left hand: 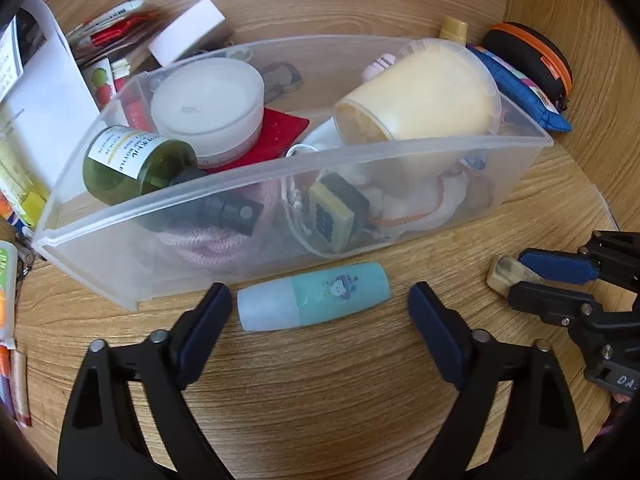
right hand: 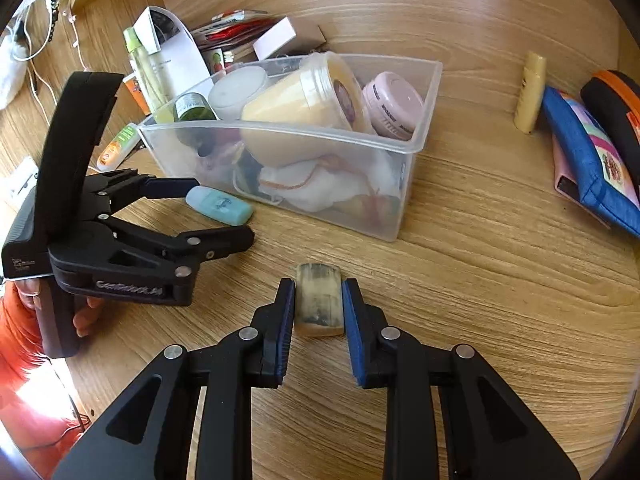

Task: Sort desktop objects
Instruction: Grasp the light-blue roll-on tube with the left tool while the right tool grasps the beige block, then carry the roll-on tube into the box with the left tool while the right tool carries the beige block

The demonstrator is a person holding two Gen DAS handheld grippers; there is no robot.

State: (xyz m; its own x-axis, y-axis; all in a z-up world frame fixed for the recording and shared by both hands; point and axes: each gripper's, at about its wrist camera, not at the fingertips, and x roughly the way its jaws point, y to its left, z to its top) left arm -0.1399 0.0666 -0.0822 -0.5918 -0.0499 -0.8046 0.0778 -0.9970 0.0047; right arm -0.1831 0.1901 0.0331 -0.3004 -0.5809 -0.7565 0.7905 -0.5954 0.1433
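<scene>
A clear plastic bin (left hand: pixel 240 216) (right hand: pixel 416 148) on the wooden desk holds a cream jar (left hand: pixel 420 96), a white tub (left hand: pixel 208 96), a green bottle (left hand: pixel 132 160) and cloth items. A small teal bottle (left hand: pixel 314 296) (right hand: pixel 220 204) lies on its side in front of the bin. My left gripper (left hand: pixel 320 308) (right hand: pixel 224 212) is open, its fingers either side of the teal bottle without touching it. My right gripper (right hand: pixel 318 304) (left hand: pixel 514 276) has its pads against a small horn-coloured block (right hand: pixel 319 300) (left hand: pixel 498 274) that lies on the desk.
A blue pouch (right hand: pixel 592 168), an orange-trimmed black case (right hand: pixel 616 112) and a yellow tube (right hand: pixel 530 92) lie at the right. Papers, packets and a white box (left hand: pixel 188 32) crowd behind and left of the bin. Tubes (left hand: pixel 8 288) lie at the far left.
</scene>
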